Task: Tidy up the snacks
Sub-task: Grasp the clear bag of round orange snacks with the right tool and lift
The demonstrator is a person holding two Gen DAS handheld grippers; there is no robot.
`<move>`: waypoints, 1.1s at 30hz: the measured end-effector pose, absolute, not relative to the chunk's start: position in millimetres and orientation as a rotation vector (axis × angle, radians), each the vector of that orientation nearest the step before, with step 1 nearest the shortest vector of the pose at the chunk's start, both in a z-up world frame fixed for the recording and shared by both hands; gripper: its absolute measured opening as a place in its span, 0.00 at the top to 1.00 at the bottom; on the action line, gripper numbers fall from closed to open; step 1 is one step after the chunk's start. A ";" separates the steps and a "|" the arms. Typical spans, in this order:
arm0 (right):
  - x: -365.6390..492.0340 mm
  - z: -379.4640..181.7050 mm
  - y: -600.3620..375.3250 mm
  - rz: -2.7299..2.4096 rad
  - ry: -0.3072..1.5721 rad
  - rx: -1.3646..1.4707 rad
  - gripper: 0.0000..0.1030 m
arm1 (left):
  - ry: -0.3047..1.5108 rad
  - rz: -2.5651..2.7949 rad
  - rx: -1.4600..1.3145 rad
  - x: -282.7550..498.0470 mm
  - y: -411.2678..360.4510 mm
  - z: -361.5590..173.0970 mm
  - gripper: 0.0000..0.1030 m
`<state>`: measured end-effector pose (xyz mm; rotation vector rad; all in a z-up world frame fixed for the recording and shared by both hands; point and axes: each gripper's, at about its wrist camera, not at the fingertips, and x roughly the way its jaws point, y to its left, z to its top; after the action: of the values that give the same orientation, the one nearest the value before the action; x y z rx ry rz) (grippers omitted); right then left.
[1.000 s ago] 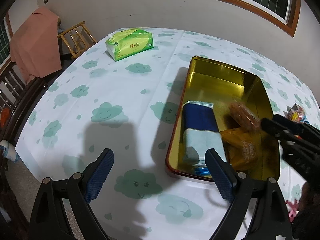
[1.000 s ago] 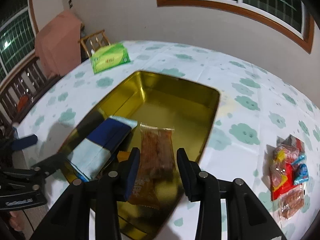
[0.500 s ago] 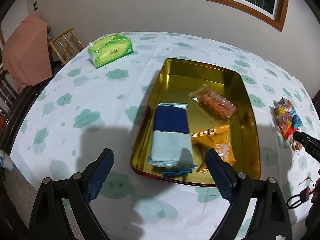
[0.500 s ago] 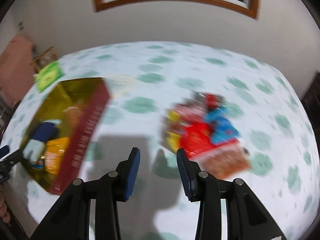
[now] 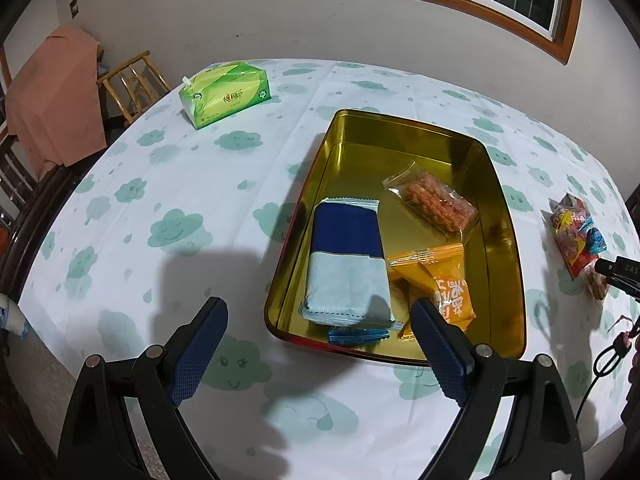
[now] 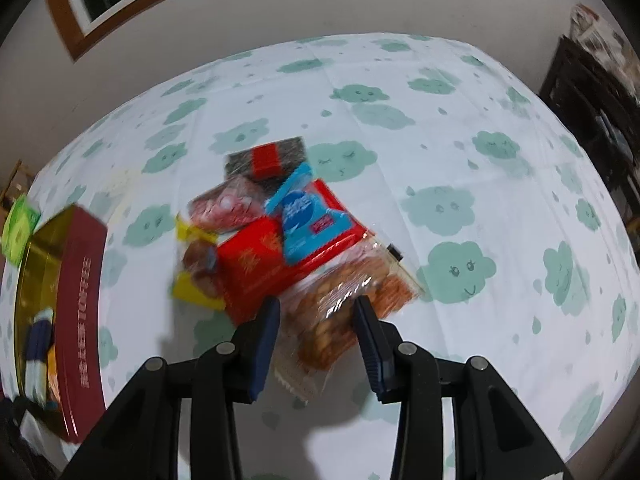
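A round table under a white cloth printed with green clouds (image 5: 168,184) fills both views. On it lies a rectangular gold-lined metal tin with dark red outer walls (image 5: 404,128), and inside the tin rest three wrapped snacks: a flat packet that is navy at one end and pale blue at the other (image 5: 346,264), an orange packet (image 5: 444,280) just beside it, and a clear wrapper of reddish-brown pieces (image 5: 434,202) farther in. A green soft pack of tissues (image 5: 226,94) sits well apart from the tin, near the table's far edge.

Beside the tin, on bare cloth, is a loose heap of small snack packets (image 6: 280,236) (red, blue, yellow and clear wrappers overlapping). The nearest of them, a clear bag of brown snack pieces (image 6: 340,316), lies between the blue pads of the right gripper (image 6: 316,326); its jaws stand narrowly apart and whether the pads touch the bag cannot be told through the blur.

The left gripper (image 5: 318,344) hangs released above the tin's near edge, its jaws wide and empty.
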<state>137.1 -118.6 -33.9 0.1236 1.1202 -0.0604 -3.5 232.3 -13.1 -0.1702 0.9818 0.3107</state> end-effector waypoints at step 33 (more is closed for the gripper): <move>121.6 -34.8 -157.0 0.027 1.114 -0.095 0.56 | 0.990 0.272 -0.117 10.5 194.1 -6.6 0.12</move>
<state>121.6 -157.0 -34.8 -0.0955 1.1144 0.0275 10.5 194.1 -6.6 -0.1166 0.9903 0.2720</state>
